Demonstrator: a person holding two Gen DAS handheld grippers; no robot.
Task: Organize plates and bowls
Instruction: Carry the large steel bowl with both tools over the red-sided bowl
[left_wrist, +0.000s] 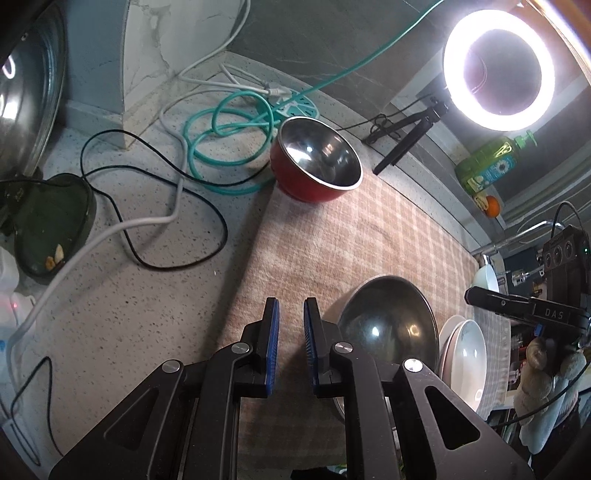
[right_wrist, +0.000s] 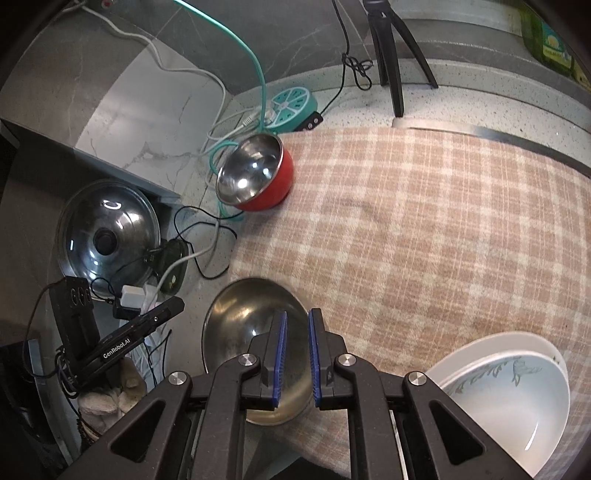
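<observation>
Steel bowl (right_wrist: 255, 354) lies under the empty right tool (right_wrist: 295, 354).

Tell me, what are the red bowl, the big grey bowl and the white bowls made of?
The red bowl looks like polished steel inside, mirror-bright with sharp glints, under a glossy red coat, paint or enamel. The big grey bowl seems bare steel, duller and brushed. The white bowls look like glazed ceramic, smooth with a painted pattern, though melamine is possible.
</observation>
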